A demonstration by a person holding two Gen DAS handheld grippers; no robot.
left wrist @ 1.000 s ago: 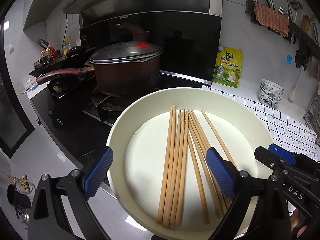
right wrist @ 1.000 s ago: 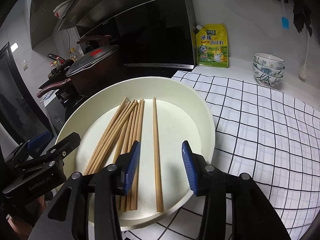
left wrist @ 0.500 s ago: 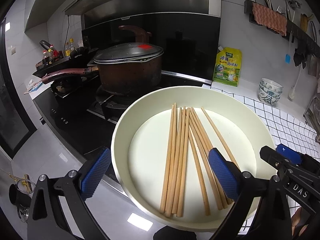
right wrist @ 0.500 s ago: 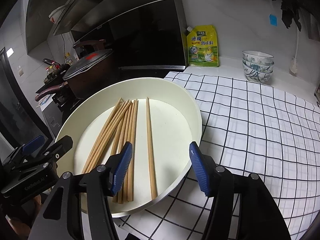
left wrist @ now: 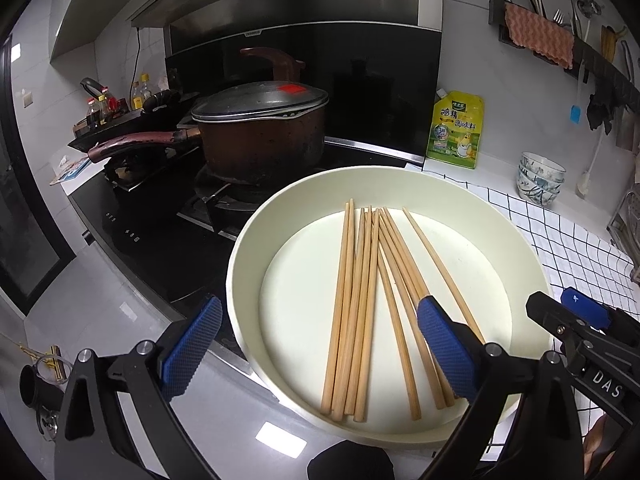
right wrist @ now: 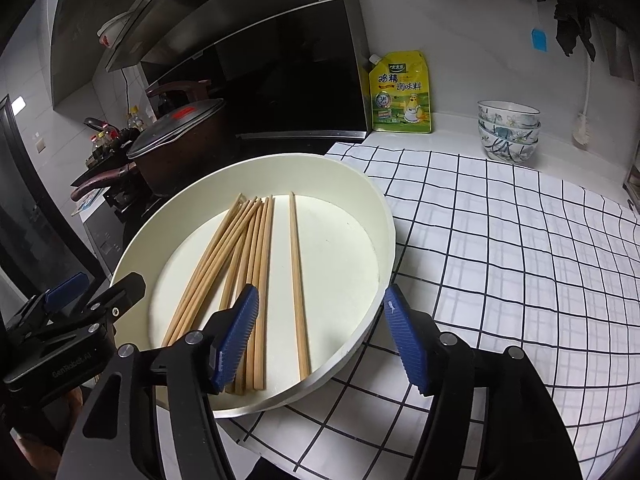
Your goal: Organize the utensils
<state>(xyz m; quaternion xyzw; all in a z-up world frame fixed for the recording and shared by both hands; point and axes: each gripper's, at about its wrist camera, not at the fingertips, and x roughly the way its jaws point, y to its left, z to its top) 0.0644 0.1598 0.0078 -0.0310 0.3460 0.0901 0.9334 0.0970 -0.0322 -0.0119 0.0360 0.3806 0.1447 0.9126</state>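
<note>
Right wrist view: right gripper (right wrist: 320, 332), jaws just opening wide, empty, straddles the tray (right wrist: 352, 184) rim; chopsticks (right wrist: 256, 248) lie ahead-left; left gripper (left wrist: 316, 348) gapes.

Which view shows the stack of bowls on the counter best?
The right wrist view: the bowls sit large and unobstructed behind the checked cloth, their floral pattern readable. The left wrist view shows the same stack smaller, near the frame's distorted right edge.
</note>
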